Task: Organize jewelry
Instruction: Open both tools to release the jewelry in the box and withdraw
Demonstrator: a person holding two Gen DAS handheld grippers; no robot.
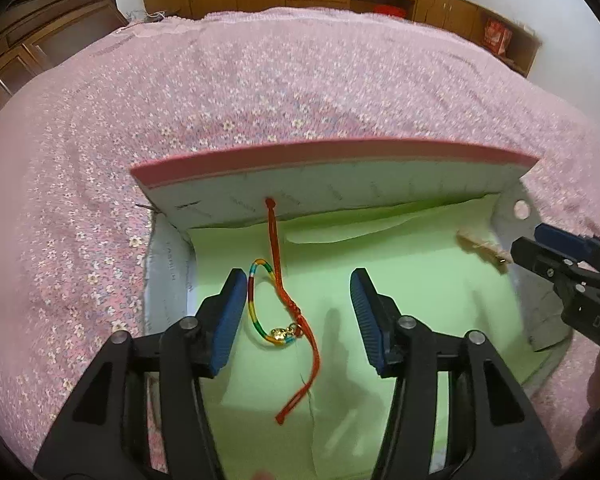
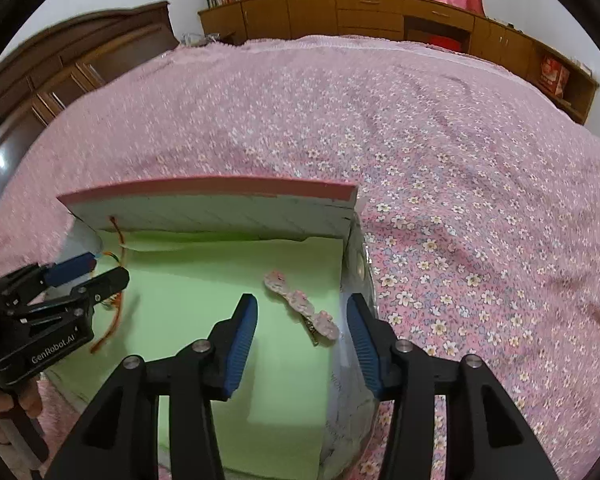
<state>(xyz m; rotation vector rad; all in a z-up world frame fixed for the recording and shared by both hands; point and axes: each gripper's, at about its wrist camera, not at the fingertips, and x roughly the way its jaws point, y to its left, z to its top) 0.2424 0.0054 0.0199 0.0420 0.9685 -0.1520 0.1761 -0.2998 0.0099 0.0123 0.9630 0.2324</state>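
An open box [image 1: 340,184] lined with green paper lies on the bed. A rainbow cord bracelet with a gold charm [image 1: 260,312] and a long red cord [image 1: 296,312] lie on the green lining. My left gripper [image 1: 298,292] is open and empty, its fingers either side of the bracelet. A pink flower hair clip [image 2: 300,306] lies near the box's right wall [image 2: 354,264]. My right gripper [image 2: 302,316] is open and empty, straddling the clip's near end and the wall. The clip also shows in the left wrist view [image 1: 482,250].
The box's raised lid has a pink edge [image 2: 220,188]. A pink floral bedspread [image 2: 460,160] surrounds the box. Wooden cabinets [image 2: 340,12] and a dark wardrobe [image 2: 60,68] stand beyond the bed. The left gripper shows in the right wrist view [image 2: 96,272].
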